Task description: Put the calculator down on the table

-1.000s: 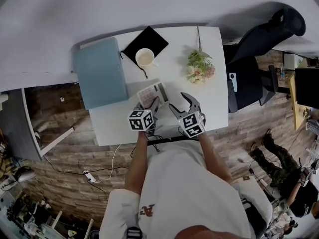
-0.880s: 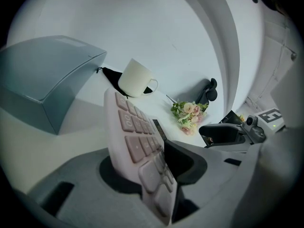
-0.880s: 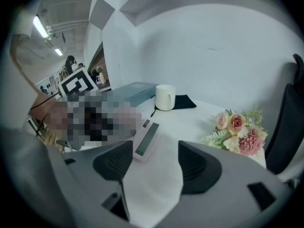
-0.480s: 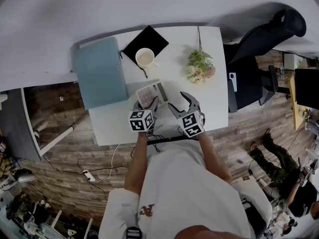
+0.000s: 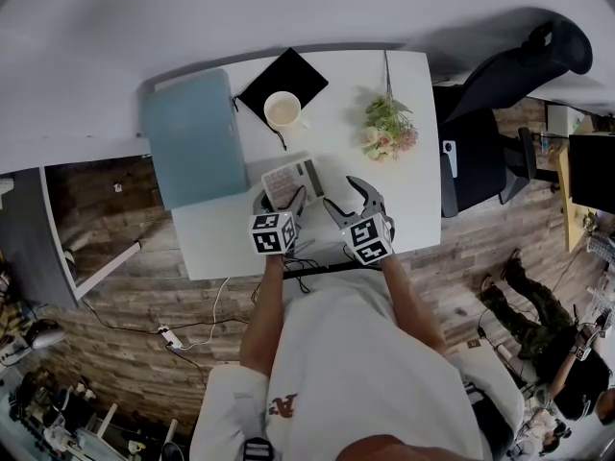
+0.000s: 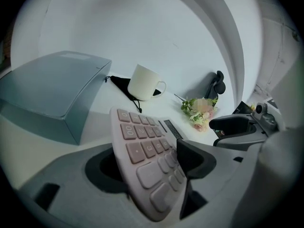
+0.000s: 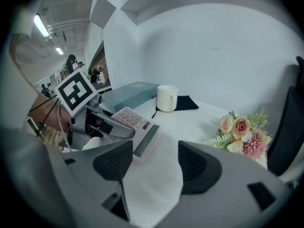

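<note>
- Left hand-held gripper (image 6: 152,165): jaws have just been opening and are now standing apart. Calculator (image 6: 142,146) is still sitting btwn them, keys facing the right jaw, no squeeze showing.
- Right hand-held gripper (image 7: 154,170): jaws are standing apart w/ nothing btwn them, hovering over bare surface (image 5: 216,243) just beside the left one.
- Calculator, location: near front edge of the surface, centre, display end pointing toward the mug (image 5: 281,111).
- Task status, est.: nearly done. Calculator is looking set down and the release is under way. Left to do: getting the jaws clear w/o dragging it.
- Left gripper view only: calculator is leaning at a tilt btwn the jaws. Whether its near end is touching the surface, can't tell.
- Right gripper view only: display end is lying flat on the surface, left jaws around the key end.
- Head view only: overall layout, w/ blue-grey box (image 5: 192,152) to the left and flowers (image 5: 389,128) at the far right, both apart from the calculator.
</note>
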A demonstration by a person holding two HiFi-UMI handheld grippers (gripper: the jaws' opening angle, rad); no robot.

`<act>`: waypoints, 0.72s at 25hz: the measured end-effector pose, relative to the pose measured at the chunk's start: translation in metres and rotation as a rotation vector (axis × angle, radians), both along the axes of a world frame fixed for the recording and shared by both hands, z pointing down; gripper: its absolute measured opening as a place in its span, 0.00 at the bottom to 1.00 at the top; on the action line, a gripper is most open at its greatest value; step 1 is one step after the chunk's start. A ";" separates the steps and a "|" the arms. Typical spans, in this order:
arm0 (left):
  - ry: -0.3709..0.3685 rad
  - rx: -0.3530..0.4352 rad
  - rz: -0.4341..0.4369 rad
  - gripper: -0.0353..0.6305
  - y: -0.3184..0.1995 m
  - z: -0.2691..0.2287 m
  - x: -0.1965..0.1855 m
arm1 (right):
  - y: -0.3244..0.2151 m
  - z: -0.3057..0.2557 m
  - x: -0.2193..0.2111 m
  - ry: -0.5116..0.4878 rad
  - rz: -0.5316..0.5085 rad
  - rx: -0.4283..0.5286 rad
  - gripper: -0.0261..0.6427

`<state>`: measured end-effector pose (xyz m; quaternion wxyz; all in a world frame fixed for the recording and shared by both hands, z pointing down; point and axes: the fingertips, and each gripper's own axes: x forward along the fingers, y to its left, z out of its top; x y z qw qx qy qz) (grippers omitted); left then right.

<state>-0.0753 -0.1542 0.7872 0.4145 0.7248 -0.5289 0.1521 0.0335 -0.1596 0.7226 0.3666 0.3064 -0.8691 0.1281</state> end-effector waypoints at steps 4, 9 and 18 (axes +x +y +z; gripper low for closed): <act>-0.021 -0.003 0.000 0.57 0.000 0.001 -0.003 | 0.000 0.000 -0.003 -0.002 -0.002 0.002 0.49; -0.050 -0.005 -0.008 0.60 0.001 0.001 -0.007 | 0.001 -0.003 -0.007 0.001 -0.005 0.007 0.49; -0.100 -0.011 -0.032 0.68 0.003 0.002 -0.016 | 0.004 -0.004 -0.008 0.009 0.000 0.004 0.49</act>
